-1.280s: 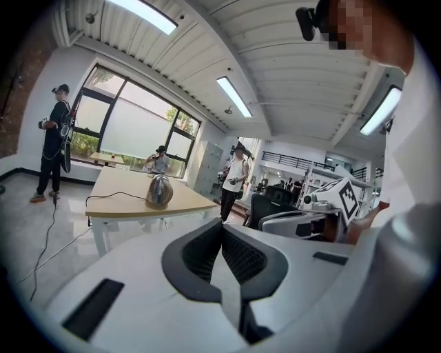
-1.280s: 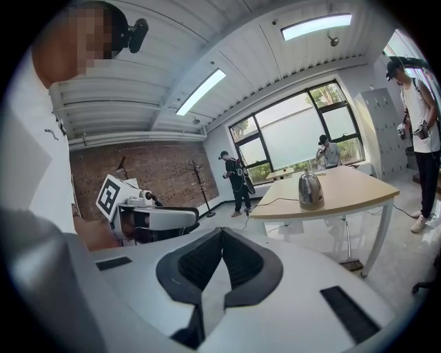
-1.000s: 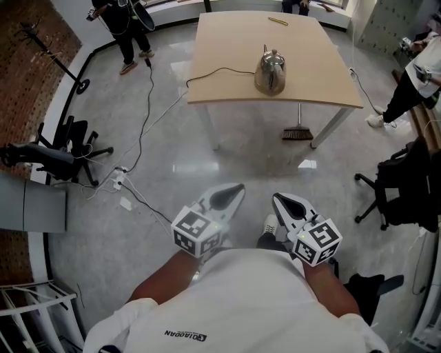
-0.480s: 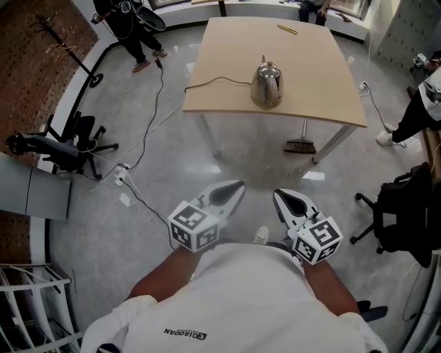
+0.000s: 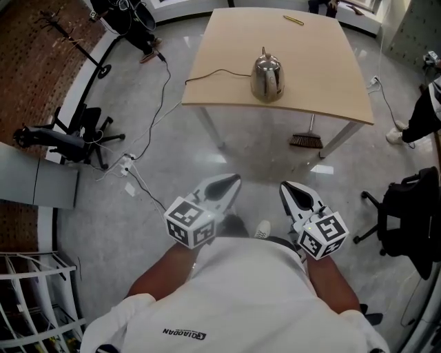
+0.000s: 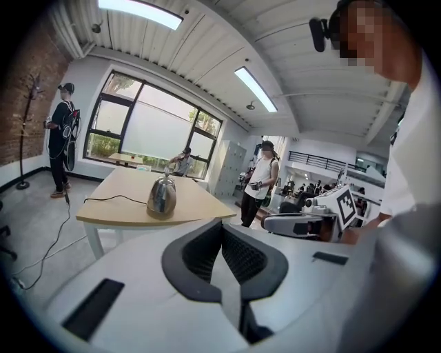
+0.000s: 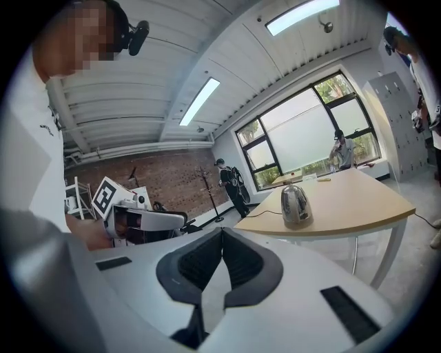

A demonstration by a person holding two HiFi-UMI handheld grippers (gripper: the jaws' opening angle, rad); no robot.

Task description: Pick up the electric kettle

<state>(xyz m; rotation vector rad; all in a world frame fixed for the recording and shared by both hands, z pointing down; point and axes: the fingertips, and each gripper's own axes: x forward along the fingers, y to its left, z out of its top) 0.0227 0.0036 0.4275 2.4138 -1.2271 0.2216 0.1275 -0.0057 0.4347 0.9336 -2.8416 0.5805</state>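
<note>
A shiny steel electric kettle (image 5: 267,76) stands on the light wooden table (image 5: 324,69), its black cord (image 5: 213,74) trailing off the left edge. The kettle is several steps ahead of me, across open floor. Held in front of my body, my left gripper (image 5: 231,183) and right gripper (image 5: 288,187) both point toward the table, shut and empty. The left gripper view shows its jaws (image 6: 222,224) meeting at the tip, with the kettle (image 6: 162,196) far beyond. The right gripper (image 7: 222,231) is likewise shut, and the kettle (image 7: 296,205) is far off.
A broom (image 5: 305,140) leans under the table. Cables and a power strip (image 5: 126,169) lie on the floor at left, near an office chair (image 5: 65,134). Another black chair (image 5: 406,220) stands at right. People stand at the far left and right. A yellow pencil (image 5: 294,20) lies on the table.
The table and kettle have come closer in the head view as I walk toward them. Both grippers moved forward with me and stayed shut.
</note>
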